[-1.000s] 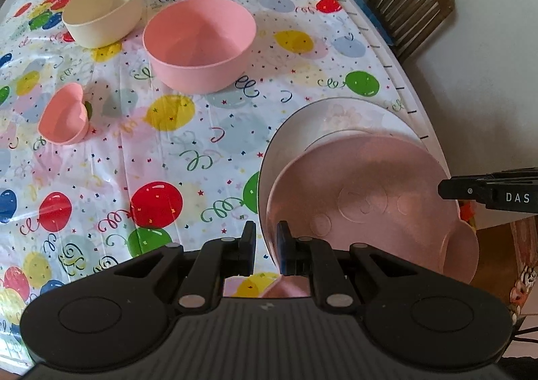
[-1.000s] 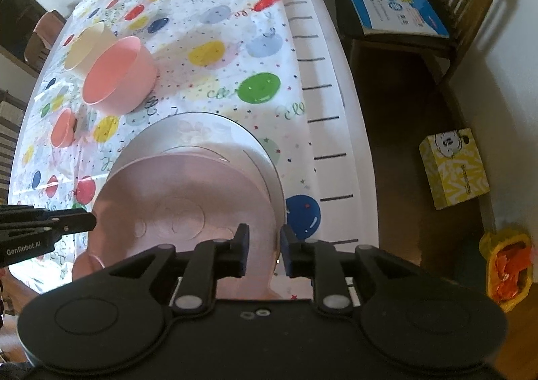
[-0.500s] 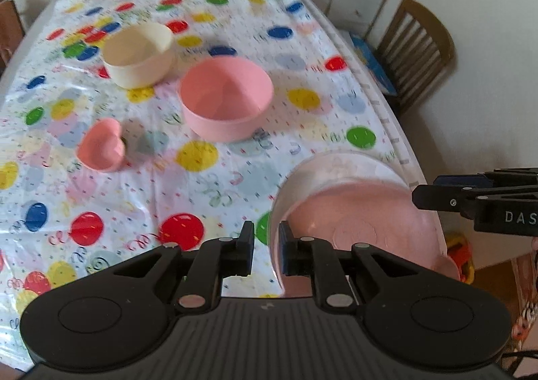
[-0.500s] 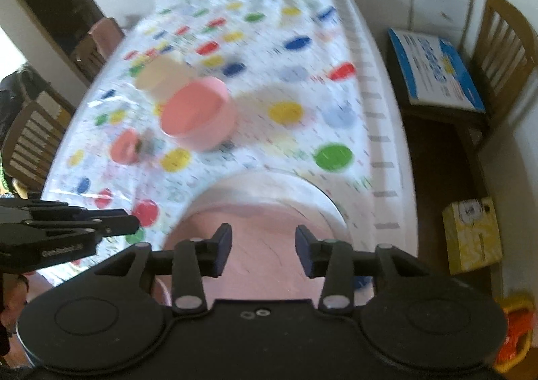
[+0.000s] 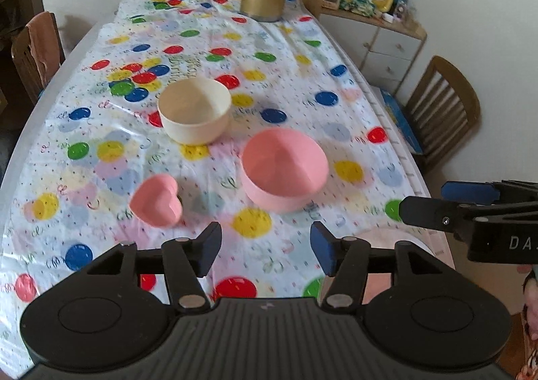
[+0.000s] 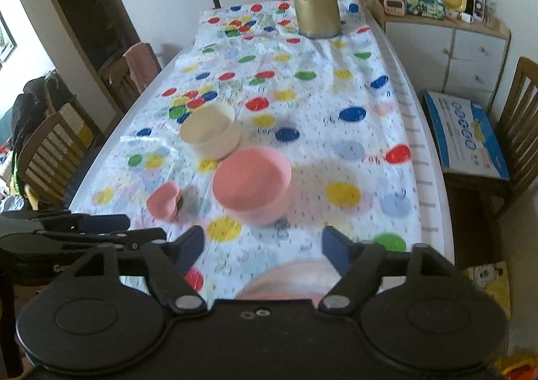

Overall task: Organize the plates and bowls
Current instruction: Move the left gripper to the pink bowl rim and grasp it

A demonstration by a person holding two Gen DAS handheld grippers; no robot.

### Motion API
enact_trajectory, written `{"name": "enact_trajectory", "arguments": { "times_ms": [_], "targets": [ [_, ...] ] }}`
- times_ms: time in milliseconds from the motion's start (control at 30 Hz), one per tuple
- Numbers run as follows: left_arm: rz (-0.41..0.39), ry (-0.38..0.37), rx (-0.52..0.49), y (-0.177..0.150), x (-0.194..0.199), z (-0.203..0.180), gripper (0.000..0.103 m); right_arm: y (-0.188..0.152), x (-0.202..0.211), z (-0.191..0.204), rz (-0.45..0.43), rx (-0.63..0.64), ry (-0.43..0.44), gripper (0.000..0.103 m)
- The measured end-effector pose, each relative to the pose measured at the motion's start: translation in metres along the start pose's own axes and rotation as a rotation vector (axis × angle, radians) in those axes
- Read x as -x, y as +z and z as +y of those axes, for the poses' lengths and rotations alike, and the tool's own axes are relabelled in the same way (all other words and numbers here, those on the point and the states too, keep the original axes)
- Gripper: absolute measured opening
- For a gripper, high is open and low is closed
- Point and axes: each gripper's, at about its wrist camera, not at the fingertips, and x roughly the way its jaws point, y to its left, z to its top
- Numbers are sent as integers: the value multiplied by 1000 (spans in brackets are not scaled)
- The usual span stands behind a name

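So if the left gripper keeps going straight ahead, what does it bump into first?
Probably the big pink bowl. The open left gripper points over the tablecloth toward it, slightly right of centre. Depth is hard to judge.

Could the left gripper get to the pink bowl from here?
Probably yes. The left gripper is open and empty, and the pink bowl sits just ahead with only bare tablecloth between them; the heart dish lies off to the side.
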Motion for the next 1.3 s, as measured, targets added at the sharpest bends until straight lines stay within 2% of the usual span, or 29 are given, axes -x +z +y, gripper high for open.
{"name": "enact_trajectory", "arguments": {
  "times_ms": [133, 167, 367, 600, 733, 933, 1133, 1233, 1300],
  "targets": [
    [-8, 21, 15, 10, -13, 12, 72, 11, -16, 3, -41, -4, -46, 94],
    [-7, 24, 18, 12, -16, 15, 73, 14, -19, 3, -47, -3, -51, 96],
    [-5, 37, 25, 27, -42, 24, 73, 29, -45, 0, -39, -10, -66, 99],
    [24, 70, 72, 43, -86, 36, 73, 40, -89, -10, 24, -26, -113, 98],
    [58, 56, 96, 50, -107, 40, 73, 40, -114, -15, 75, -40, -126, 95],
    [95, 55, 112, 56, -132, 40, 73, 38, -139, -22, 143, -77, -125, 81],
    [94, 63, 94, 58, -143, 33, 73, 40, -150, -20, 174, -87, -99, 65],
    [95, 57, 102, 58, -145, 32, 72, 40, -154, -20, 184, -96, -100, 52],
    [89, 64, 92, 58, -145, 30, 67, 40, -157, -21, 196, -110, -102, 43]
  ]
}}
